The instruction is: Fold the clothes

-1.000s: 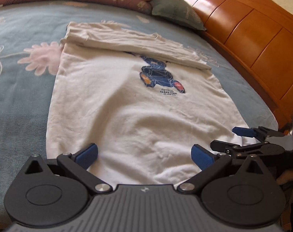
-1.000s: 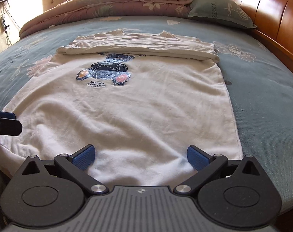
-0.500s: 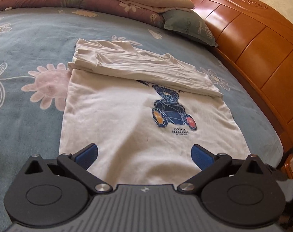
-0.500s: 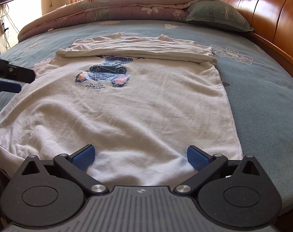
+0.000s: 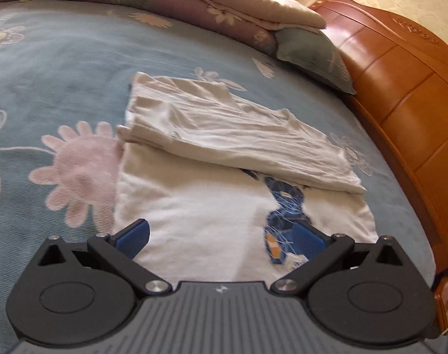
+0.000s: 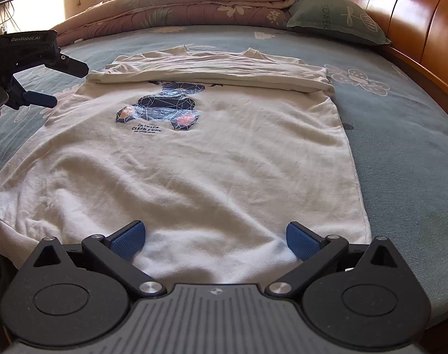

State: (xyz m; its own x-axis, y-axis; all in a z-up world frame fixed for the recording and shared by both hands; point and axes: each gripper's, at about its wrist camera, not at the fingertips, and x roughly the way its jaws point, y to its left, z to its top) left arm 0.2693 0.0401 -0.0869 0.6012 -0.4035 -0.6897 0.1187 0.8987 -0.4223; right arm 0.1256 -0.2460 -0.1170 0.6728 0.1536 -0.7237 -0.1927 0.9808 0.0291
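The white shirt (image 6: pixel 200 159) lies flat in the middle of the bed (image 6: pixel 401 135), its top part folded down. Both tongs are open and hold nothing: the right tongs (image 6: pixel 215 237) at the near hem, the left tongs (image 6: pixel 51 84) beside the left edge. For a straight fold, I think each should pinch one corner. The sleeves are hidden under the fold.

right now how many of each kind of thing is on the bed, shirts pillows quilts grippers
T-shirt: 1, white, top edge folded down
Pillow: 1, green
Folded quilt: 1, floral
Grippers: 2, left gripper and right gripper, both open above the shirt
Total: 5
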